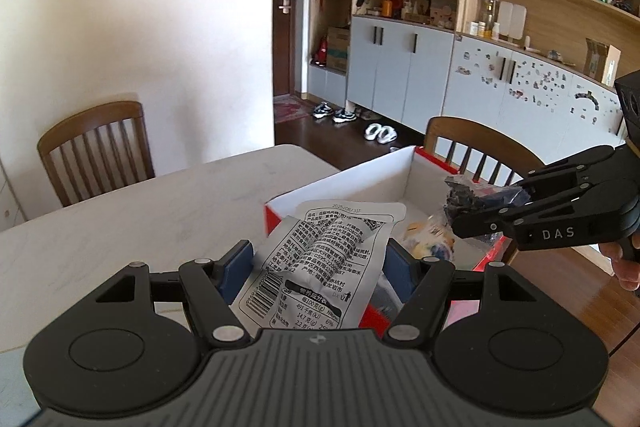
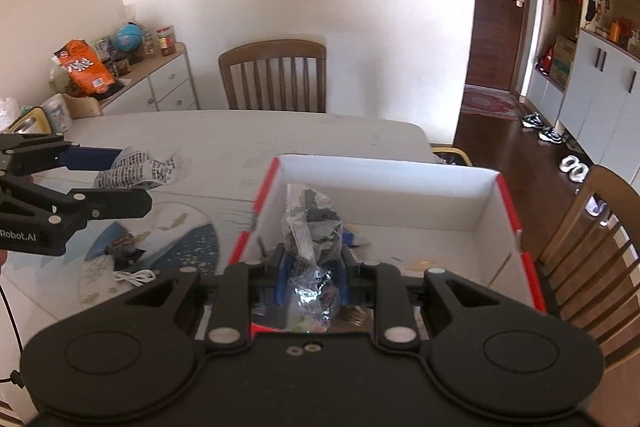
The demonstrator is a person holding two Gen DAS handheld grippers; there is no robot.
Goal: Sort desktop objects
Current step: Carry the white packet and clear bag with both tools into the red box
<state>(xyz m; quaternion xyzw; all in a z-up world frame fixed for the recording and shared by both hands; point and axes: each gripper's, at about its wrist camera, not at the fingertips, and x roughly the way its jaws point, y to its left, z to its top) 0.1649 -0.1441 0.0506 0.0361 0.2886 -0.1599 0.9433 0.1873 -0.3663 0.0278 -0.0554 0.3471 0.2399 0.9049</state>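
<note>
My left gripper [image 1: 318, 267] is shut on a white snack packet [image 1: 320, 255] with black print, gripped between the blue pads just before the near-left corner of a red-and-white open box [image 1: 360, 183]. The right wrist view shows the same left gripper [image 2: 134, 179] to the left of the box [image 2: 384, 171], with the packet [image 2: 140, 167] above the table. My right gripper [image 2: 314, 275] is shut on a clear plastic bag [image 2: 312, 227] of dark contents, above the box's near side. It enters the left wrist view from the right [image 1: 486, 207], bag [image 1: 480, 195] over the box.
A colourful packet [image 1: 430, 239] lies in the box. On the pale table [image 2: 240, 135], a blue-patterned mat [image 2: 192, 247] carries a small dark item [image 2: 124, 247] and a white cable [image 2: 136, 277]. Wooden chairs [image 2: 276, 75] [image 2: 592, 239] stand behind and to the right. A low cabinet [image 2: 160, 83] stands at the left.
</note>
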